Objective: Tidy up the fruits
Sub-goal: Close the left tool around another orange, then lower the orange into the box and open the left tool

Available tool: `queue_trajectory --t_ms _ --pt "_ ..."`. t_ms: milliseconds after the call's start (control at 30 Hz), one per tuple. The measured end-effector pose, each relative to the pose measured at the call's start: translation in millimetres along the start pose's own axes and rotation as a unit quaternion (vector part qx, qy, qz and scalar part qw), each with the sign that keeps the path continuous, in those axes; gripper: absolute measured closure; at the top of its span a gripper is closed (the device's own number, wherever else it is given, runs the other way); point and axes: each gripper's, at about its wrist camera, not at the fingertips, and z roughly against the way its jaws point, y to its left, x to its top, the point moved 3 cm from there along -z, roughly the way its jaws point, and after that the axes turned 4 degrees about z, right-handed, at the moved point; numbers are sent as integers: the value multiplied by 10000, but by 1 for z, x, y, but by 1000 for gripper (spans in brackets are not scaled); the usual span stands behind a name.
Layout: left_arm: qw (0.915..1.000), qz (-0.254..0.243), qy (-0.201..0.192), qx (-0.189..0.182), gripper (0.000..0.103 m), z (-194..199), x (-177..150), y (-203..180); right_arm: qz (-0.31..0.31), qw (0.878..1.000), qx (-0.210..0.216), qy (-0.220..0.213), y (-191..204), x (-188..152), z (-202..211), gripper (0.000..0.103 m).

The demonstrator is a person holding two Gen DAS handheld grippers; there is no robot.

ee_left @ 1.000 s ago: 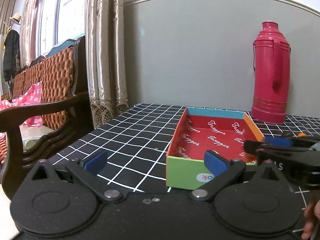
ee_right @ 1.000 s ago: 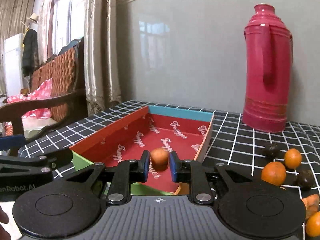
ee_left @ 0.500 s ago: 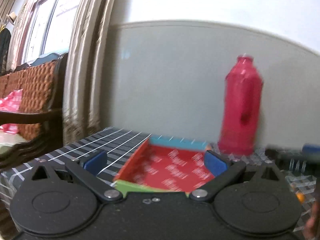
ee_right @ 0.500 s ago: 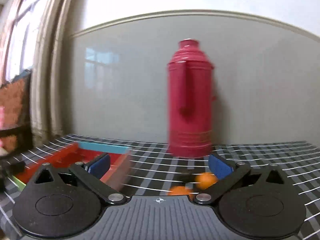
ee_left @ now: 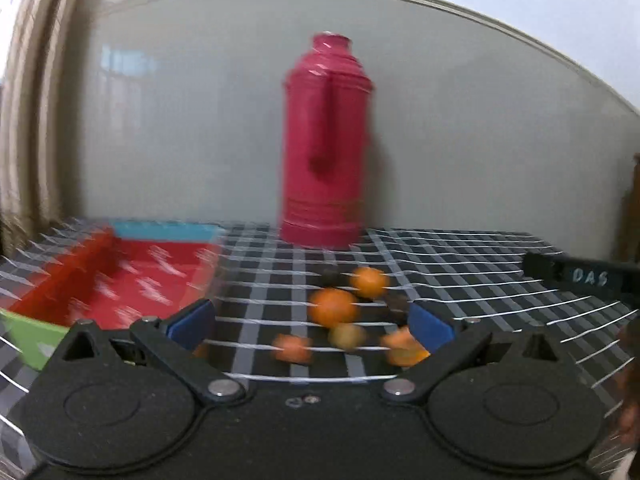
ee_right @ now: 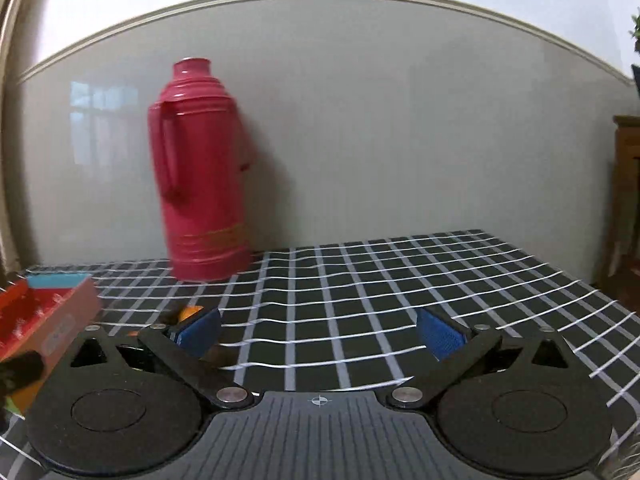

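Several small orange fruits (ee_left: 334, 306) and a few dark ones (ee_left: 330, 276) lie loose on the checked tablecloth in the left wrist view, just ahead of my left gripper (ee_left: 310, 324). That gripper is open, and the fruits lie beyond its blue pads (ee_left: 192, 322), none of them held. The open box with the red lining (ee_left: 120, 276) sits at the left. My right gripper (ee_right: 318, 332) is open wide over bare cloth, with nothing between its blue pads (ee_right: 440, 336). One orange fruit (ee_right: 188, 312) peeks from behind its left finger. The box corner (ee_right: 52, 320) shows at its far left.
A tall red thermos (ee_left: 326, 148) stands at the back of the table against the grey wall, also in the right wrist view as the thermos (ee_right: 200, 176). The other gripper's black body (ee_left: 580, 276) reaches in at the right. Curtains (ee_left: 24, 120) hang at the left, dark wooden furniture (ee_right: 626, 208) at the right.
Both grippers swung right, away from the box. The right gripper let go of an orange fruit over the box and opened wide. The loose fruits came into the left view.
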Motion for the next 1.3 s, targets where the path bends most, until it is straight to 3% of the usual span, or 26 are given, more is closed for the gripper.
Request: queue_trajectory --t_ms 100,300,367,400,567,667,733,800,933,1067,1300 --pt "9997 62 214 -142 6 -11 -10 -21 168 9998 -100 -11 -13 -4 8 0" --pt "9966 -504 626 -153 11 -27 -33 -57 270 9994 -204 91 -28 -11 13 0" --pt "9940 -678 835 -180 30 -33 -36 -63 229 9994 -217 159 -31 -13 11 0" --pt "9929 -690 948 -180 35 -36 -38 -65 204 9993 -235 199 -34 -13 9 0" --pt "9926 -624 1029 -156 40 -43 -39 -65 161 9989 -280 348 -39 -13 3 0" --pt "9913 -600 1149 -229 53 -47 -41 -65 168 9988 -305 340 -40 -13 4 0" --pt "9911 -583 1178 -229 55 -50 -42 -65 154 9988 -296 352 -41 -13 4 0" --pt "9901 -541 1255 -328 77 -53 -42 -64 142 9988 -294 362 -42 -13 4 0" --pt "9905 -490 1226 -376 80 -54 -39 -62 142 9987 -279 398 -40 -12 2 0" --pt "9931 -612 959 -286 80 -43 -32 -58 121 9988 -203 426 -34 -11 1 0" --pt "9974 -529 395 287 79 -27 -5 -11 156 9987 73 473 -10 -10 -3 0"
